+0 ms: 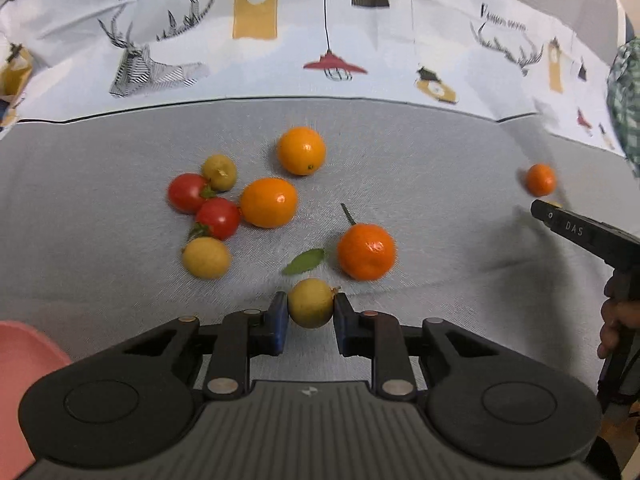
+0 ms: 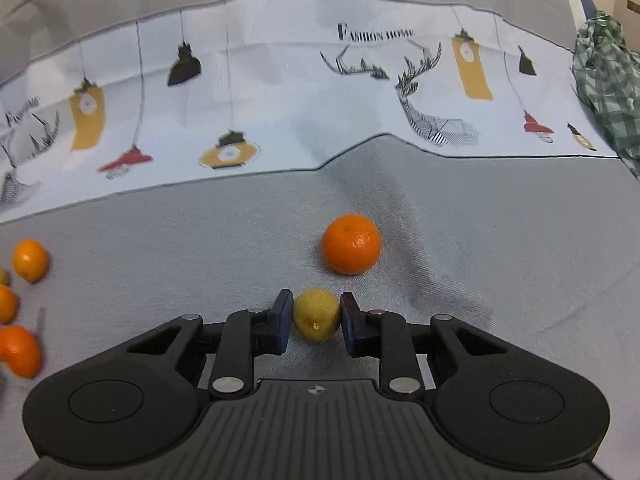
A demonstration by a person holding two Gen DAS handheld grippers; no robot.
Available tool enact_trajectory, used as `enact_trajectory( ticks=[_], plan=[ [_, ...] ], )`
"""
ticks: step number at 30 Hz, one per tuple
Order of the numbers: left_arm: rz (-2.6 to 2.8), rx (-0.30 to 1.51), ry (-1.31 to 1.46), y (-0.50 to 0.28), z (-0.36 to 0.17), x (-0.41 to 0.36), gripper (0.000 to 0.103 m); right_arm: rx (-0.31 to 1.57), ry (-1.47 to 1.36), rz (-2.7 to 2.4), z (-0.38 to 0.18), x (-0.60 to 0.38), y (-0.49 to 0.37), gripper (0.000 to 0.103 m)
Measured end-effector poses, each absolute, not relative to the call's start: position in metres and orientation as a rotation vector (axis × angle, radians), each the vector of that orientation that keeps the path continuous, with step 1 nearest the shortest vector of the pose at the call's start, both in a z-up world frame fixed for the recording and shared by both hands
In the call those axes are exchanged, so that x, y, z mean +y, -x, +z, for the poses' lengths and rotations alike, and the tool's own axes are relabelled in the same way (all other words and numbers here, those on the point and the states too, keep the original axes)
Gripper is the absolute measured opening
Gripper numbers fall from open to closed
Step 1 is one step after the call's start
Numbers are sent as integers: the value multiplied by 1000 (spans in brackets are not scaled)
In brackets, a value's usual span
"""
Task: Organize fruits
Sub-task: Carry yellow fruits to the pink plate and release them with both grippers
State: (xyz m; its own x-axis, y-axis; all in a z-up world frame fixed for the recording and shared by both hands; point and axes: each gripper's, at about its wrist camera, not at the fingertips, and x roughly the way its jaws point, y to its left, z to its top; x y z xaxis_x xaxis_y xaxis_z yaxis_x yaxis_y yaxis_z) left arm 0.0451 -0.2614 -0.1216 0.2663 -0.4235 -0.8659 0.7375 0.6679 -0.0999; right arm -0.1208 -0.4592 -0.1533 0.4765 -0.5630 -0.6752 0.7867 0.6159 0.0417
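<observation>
Both grippers clamp a yellow fruit each: left gripper (image 1: 311,312) on one (image 1: 310,303) at lower centre, right gripper (image 2: 316,320) on another (image 2: 316,314). Sorting looks barely begun: oranges (image 1: 301,151), tomatoes (image 1: 187,193) and yellow fruits lie loose mid-frame on grey cloth (image 1: 440,184). A leaf (image 1: 305,261) and orange (image 1: 366,251) sit just beyond; pink tray (image 1: 24,364) lower left.

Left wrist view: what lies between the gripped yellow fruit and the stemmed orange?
Only a loose green leaf on grey cloth, between yellow fruit and stemmed orange.
</observation>
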Motion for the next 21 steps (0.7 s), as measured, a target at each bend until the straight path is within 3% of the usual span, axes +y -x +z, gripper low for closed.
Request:
enact_trajectory(
  ticks=[7, 21],
  plan=[
    [-799, 997, -303, -17, -71, -199, 26, 608, -379, -732, -98, -383, 144, 26],
    [-629, 953, -216, 8, -3, -30, 26, 691, -347, -350, -37, -178, 136, 26]
  ],
)
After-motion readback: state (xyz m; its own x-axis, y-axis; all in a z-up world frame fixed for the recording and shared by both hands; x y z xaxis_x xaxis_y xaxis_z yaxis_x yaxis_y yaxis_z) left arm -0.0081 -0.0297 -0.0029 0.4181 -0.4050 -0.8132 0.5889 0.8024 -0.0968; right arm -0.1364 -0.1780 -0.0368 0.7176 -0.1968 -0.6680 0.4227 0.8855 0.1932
